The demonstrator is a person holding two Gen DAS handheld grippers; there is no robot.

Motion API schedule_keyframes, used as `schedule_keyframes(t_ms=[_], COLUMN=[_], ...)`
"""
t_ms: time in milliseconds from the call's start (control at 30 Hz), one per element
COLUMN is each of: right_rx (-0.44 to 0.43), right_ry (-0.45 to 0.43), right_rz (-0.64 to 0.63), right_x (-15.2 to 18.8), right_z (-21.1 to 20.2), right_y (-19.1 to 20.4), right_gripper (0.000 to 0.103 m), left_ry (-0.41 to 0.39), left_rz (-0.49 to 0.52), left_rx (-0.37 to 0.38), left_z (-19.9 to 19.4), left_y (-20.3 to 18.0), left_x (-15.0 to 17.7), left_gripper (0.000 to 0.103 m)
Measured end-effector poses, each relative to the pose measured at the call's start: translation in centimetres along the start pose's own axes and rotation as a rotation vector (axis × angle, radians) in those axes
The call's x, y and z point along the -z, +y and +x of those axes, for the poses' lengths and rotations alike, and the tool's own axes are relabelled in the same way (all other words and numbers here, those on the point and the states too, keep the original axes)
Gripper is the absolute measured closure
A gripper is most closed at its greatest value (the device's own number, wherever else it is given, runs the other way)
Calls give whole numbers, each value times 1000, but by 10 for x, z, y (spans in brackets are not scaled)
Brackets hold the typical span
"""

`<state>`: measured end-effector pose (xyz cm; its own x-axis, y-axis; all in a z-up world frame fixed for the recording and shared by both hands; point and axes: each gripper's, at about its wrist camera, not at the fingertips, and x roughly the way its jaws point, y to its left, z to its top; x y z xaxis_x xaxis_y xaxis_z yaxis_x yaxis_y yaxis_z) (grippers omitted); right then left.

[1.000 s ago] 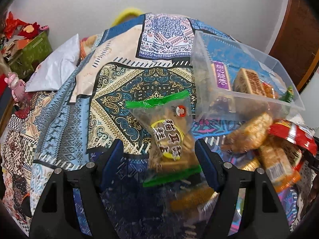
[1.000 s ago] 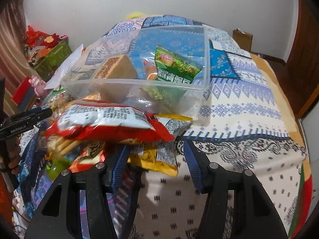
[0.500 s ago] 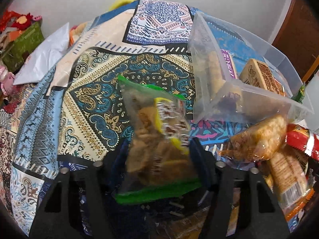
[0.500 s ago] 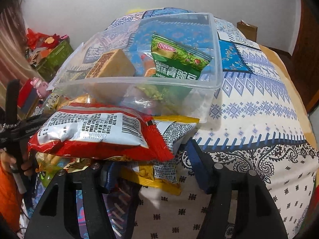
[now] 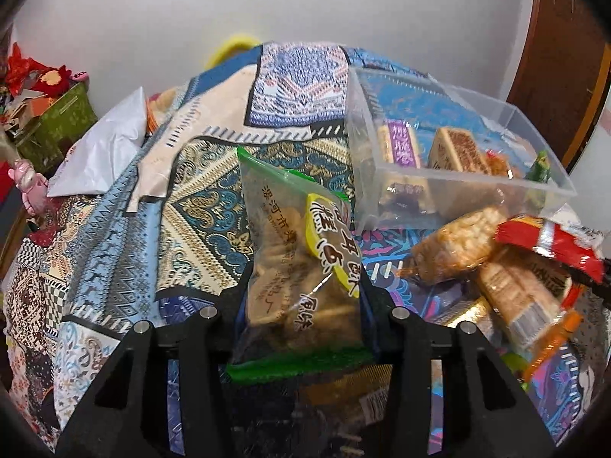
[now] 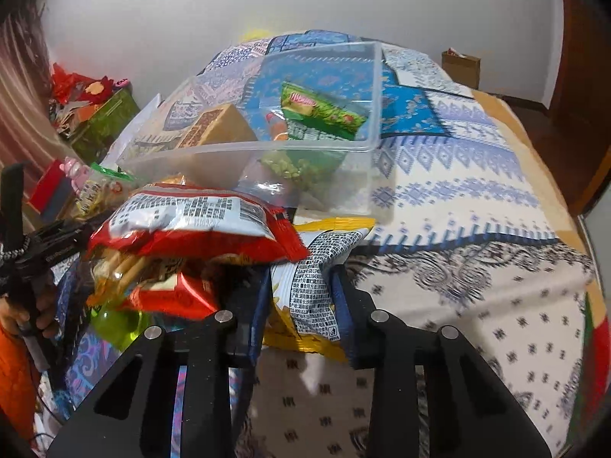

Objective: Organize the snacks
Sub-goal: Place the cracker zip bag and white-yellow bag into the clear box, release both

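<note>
Left wrist: biscuit bag (image 5: 301,267) sits clamped — upright — inside left claw (image 5: 301,305).

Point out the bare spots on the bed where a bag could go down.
Free: the white patterned spread right of the clear bin and right gripper; the paisley quilt between the bin and white pillow. Crowded: the snack pile before the bin.
</note>
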<state>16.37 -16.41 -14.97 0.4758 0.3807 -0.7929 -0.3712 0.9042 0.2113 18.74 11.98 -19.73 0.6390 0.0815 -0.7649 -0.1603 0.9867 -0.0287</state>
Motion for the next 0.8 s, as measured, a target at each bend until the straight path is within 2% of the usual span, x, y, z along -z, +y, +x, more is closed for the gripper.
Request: schedule_keyframes(t_ms=[200, 433, 633, 800], right_rx=[36, 47, 34, 12], right_ry=[-22, -109, -193, -253], right_rz=[11, 12, -20, -41], right_x=[1, -12, -28, -50], right_z=[-18, -47, -67, -70], right_y=[-9, -9, 4, 14], right_gripper=[75, 75, 75, 75], left_ry=[-61, -144, -198, -220], left_rz=[-2, 1, 5, 0], left_rx=[13, 41, 67, 87], left_z=[-33, -67, -82, -79], left_y=[-2, -11, -23, -34], left_x=[-5, -20, -38, -55], left_gripper=[57, 57, 57, 57])
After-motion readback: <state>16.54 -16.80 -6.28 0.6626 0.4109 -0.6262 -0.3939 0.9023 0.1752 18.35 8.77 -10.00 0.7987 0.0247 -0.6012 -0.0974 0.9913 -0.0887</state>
